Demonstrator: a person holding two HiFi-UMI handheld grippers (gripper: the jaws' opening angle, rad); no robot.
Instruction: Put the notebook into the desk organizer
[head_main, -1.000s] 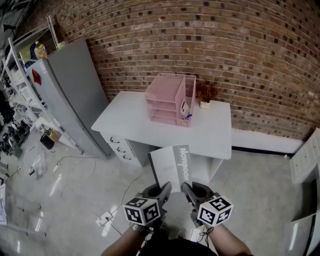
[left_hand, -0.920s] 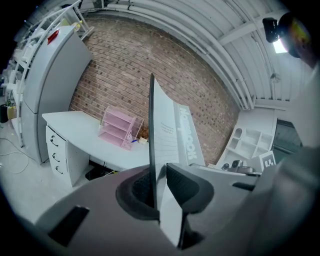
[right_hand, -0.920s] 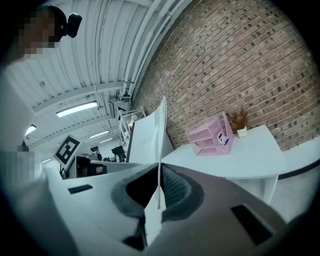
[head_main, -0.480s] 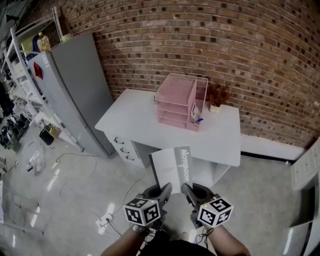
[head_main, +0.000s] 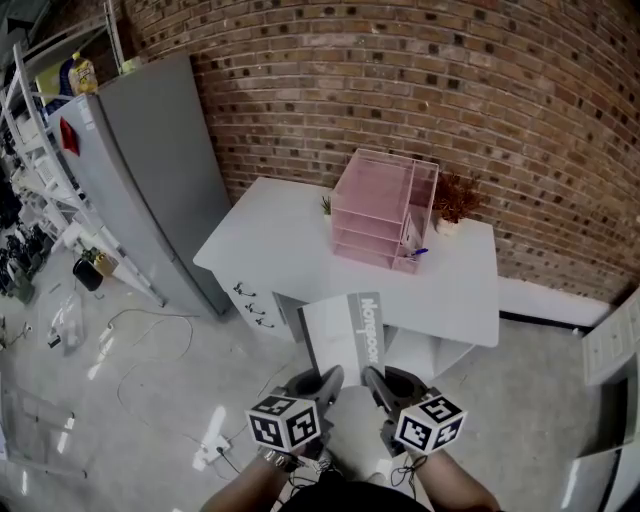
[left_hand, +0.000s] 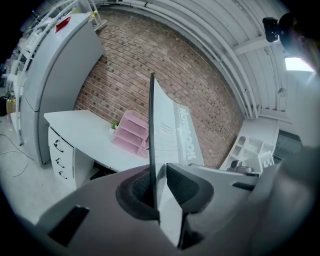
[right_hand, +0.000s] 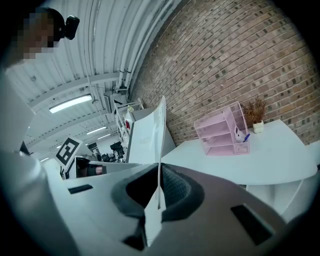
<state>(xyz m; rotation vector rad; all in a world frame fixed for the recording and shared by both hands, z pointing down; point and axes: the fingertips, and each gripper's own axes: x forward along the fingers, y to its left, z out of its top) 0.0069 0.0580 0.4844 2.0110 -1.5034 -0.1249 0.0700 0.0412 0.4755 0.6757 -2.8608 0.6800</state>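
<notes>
Both of your tools are pinching the notebook (head_main: 345, 335). The left tool (head_main: 328, 376) is pressed shut on its near edge, and the right tool (head_main: 374, 378) is pressed shut on that same edge, just beside the left one. So the notebook is up in the air. It is not in the desk organizer (head_main: 385, 210) yet.

The pink organizer stands on the white table (head_main: 270, 235). It lies ahead of the notebook and a bit to the right. The notebook's long side points away from you, toward the organizer, with the printed strip on its right side. Your two tools are about as far from the organizer as each other (the right one is a little closer, I think, as the organizer sits off to that side).

Between the notebook and the organizer comes the table's near edge, so I think you must lift the notebook over that edge first.

There is bare table top in front of the organizer and to its left. That looks like good room to move in. Behind the organizer the brick wall (head_main: 420, 80) is close. A small plant (head_main: 458, 195) stands just beside the organizer on its right. A blue pen (head_main: 418, 252) pokes out at the organizer's right front corner, so keep the notebook off it.
</notes>
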